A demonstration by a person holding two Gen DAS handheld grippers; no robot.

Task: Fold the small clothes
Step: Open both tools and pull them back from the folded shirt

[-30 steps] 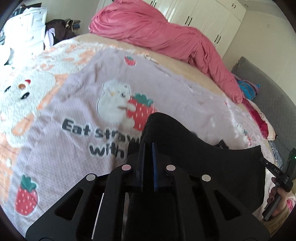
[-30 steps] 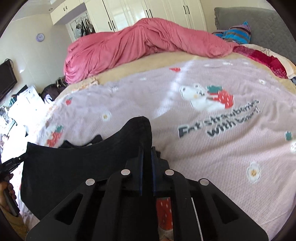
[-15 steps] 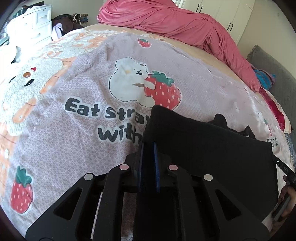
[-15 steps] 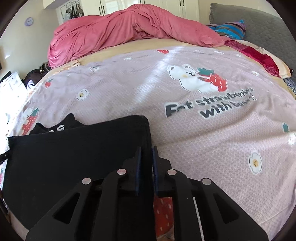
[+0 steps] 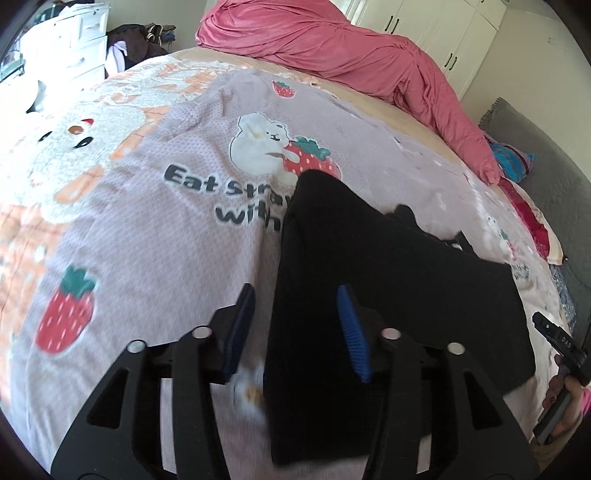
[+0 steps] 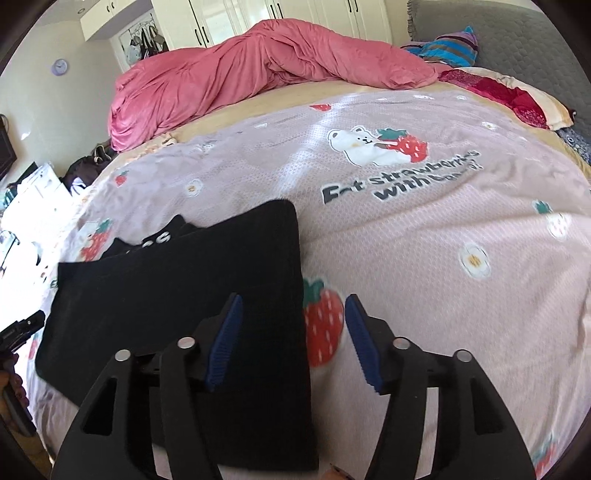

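A black garment (image 5: 388,273) lies flat on the pink strawberry-print bedspread (image 5: 147,236), folded over so one layer covers another. My left gripper (image 5: 297,299) is open over its left edge, holding nothing. In the right wrist view the same garment (image 6: 177,295) lies to the left, with white lettering showing at its far edge. My right gripper (image 6: 293,308) is open over the garment's right edge, holding nothing. The right gripper's tip (image 5: 557,338) shows at the far right of the left wrist view.
A bunched pink duvet (image 6: 258,70) lies across the far side of the bed. Pillows and a grey headboard (image 6: 517,37) are at the right. White drawers (image 5: 70,48) and dark clothes stand beyond the bed's left edge. White wardrobes (image 6: 277,18) line the back wall.
Both grippers were shut on the garment's edges and carried the fold down onto the bed. Now both have opened and let go, and the garment lies flat.
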